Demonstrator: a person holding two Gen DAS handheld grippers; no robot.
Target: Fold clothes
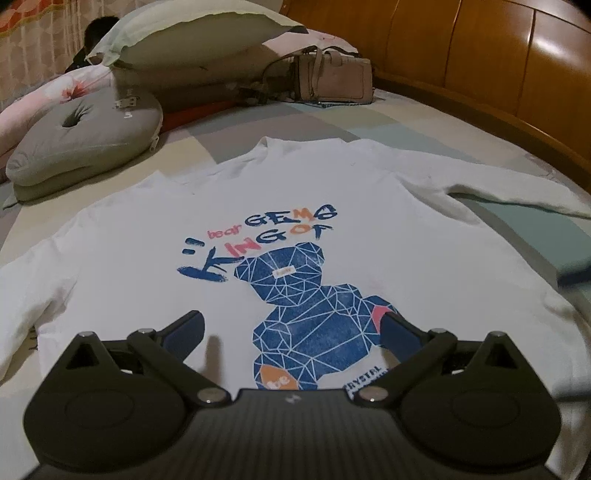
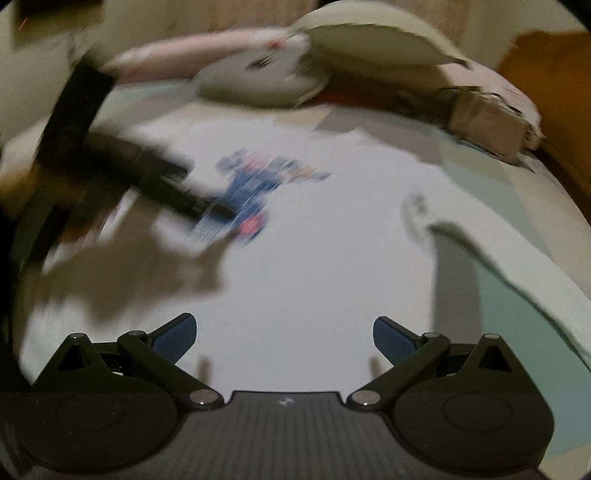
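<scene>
On the bed [image 1: 369, 122], a white long-sleeved shirt [image 1: 155, 236] spread flat, bear print up, collar toward the pillows [image 1: 192, 33], with left gripper [image 1: 291, 328] and right gripper [image 2: 284, 334] above its lower half, jaws of both spread wide, empty.

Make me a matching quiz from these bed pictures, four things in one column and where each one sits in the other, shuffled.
Things:
1. white sweatshirt
2. grey cushion
3. beige handbag
4. left gripper

Places or states:
A. at the far end of the bed, near the wooden headboard
B. open, poised over the blue bear print
C. spread flat, print side up, on the patchwork bedsheet
D. beyond the sweatshirt's left shoulder, in front of the floral bedding

Pairs: 1-C, 2-D, 3-A, 4-B
</scene>
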